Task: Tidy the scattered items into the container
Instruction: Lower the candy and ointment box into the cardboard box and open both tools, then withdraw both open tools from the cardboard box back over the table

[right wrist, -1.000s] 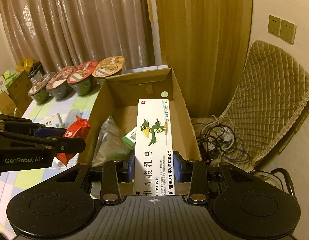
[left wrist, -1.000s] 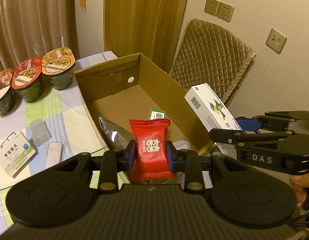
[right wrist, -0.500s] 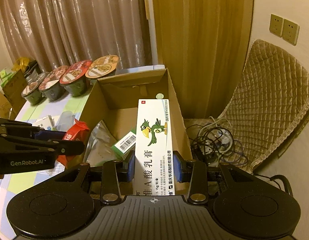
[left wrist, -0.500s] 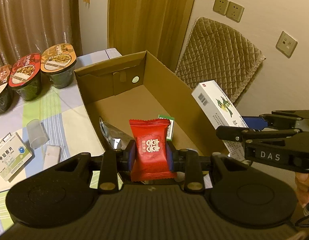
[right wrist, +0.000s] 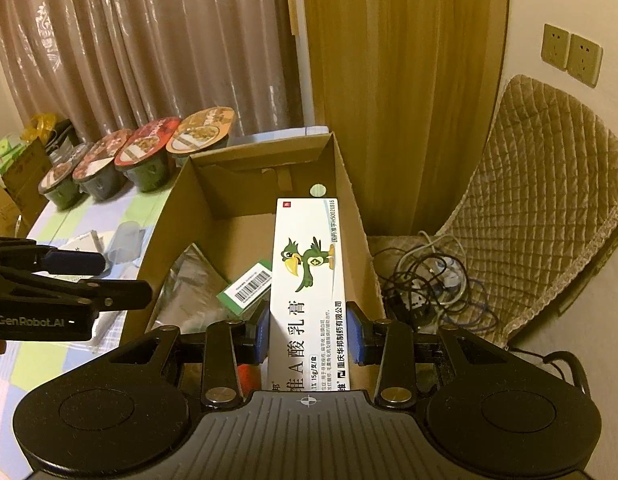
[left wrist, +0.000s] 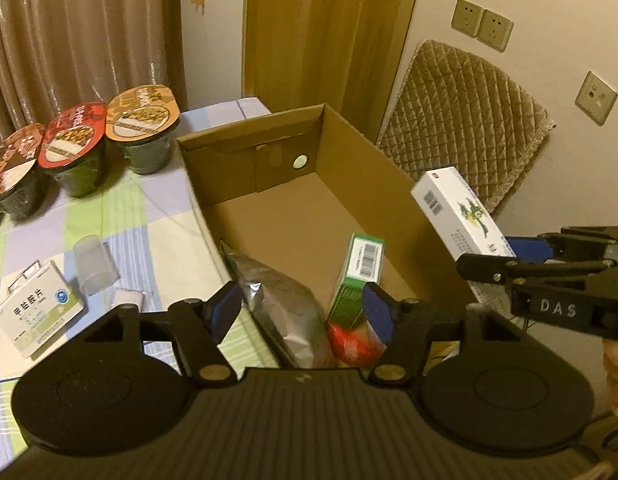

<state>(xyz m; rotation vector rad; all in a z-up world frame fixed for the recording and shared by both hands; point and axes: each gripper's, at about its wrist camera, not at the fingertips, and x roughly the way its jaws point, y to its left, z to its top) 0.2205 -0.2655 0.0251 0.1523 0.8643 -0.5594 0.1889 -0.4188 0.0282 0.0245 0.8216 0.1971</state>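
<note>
At the far left of the bench [left wrist: 165, 232], a row of sealed noodle bowls [left wrist: 143, 128] stands against the curtain. Nearer, a small white medicine box [left wrist: 37, 316] lies flat on the checked cloth, with a clear plastic cup [left wrist: 93, 266] on its side just beside it and a small white piece [left wrist: 127, 299] near the cup.

The left gripper [left wrist: 301, 312] hangs over the near end of the cardboard box [left wrist: 389, 176], its blue-padded fingers [left wrist: 225, 312] spread wide apart and holding nothing. Below the gap, inside the box, a silver foil pouch [left wrist: 277, 300] leans along the left wall, a red candy packet [left wrist: 353, 342] lies at the near end, and a green carton [left wrist: 357, 276] stands tilted with its barcode face up, just beside the packet. The far half of the box floor is bare cardboard.

Further right, the right gripper [right wrist: 308, 334] has its fingers [right wrist: 261, 332] clamped on the sides of a long white ointment box [right wrist: 309, 276] printed with a green bird. That box points forward along the fingers and is held above the right side of the cardboard box, not resting on anything inside. In the left wrist view the same ointment box [left wrist: 457, 210] sticks up past the right wall of the cardboard box.

To the right of the cardboard box, a tangle of cables [right wrist: 425, 280] lies on the floor in front of a quilted chair [right wrist: 549, 200].
</note>
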